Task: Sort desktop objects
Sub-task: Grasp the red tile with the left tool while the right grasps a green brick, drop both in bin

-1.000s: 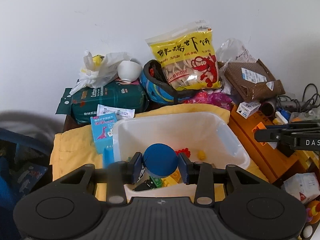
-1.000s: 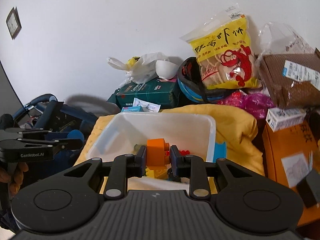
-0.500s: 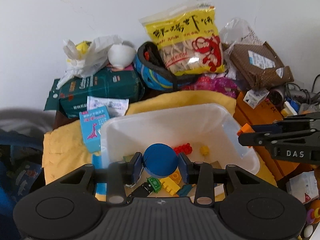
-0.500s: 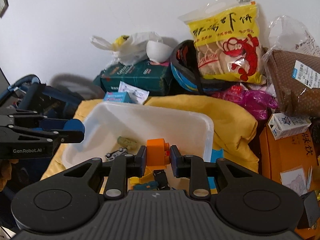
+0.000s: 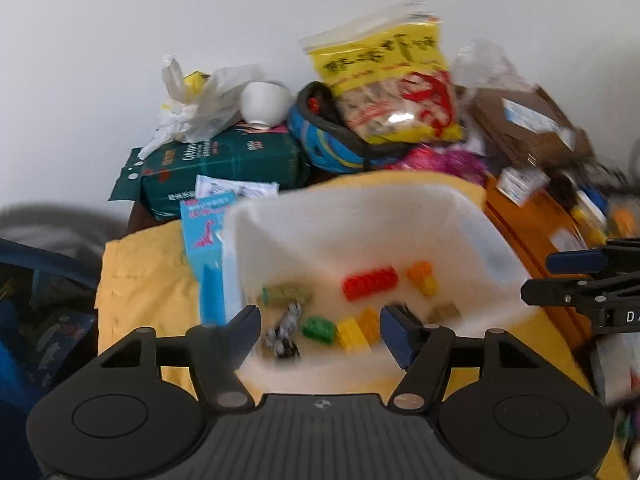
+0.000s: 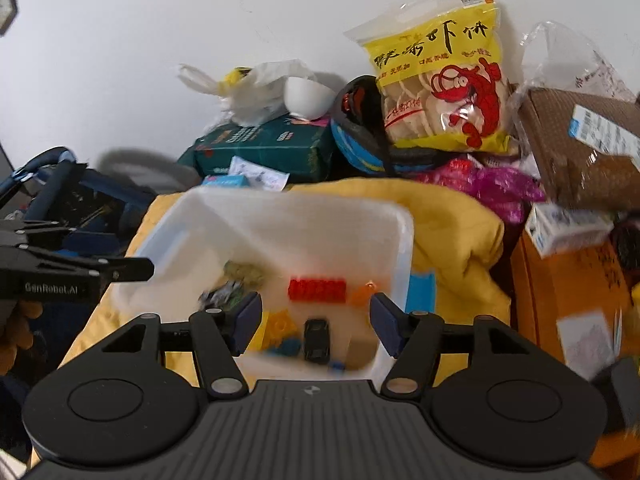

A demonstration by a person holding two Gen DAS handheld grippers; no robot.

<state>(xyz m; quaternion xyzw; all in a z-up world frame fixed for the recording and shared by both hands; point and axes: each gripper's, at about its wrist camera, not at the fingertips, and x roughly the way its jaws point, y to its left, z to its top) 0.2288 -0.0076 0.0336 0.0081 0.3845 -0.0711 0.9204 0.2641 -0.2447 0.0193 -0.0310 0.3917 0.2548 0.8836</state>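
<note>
Green brick [image 5: 318, 329] in left view only.

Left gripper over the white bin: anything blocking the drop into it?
Nothing visible. The left gripper hangs over the white bin's open top, jaws opening with nothing between them. Below lie only loose toys, such as the red brick.

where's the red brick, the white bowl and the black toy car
red brick [image 6: 317, 290], right wrist view, middle of its studded top
white bowl [image 6: 308, 97], right wrist view, its outer side
black toy car [image 6: 317, 339], right wrist view, its roof
</note>
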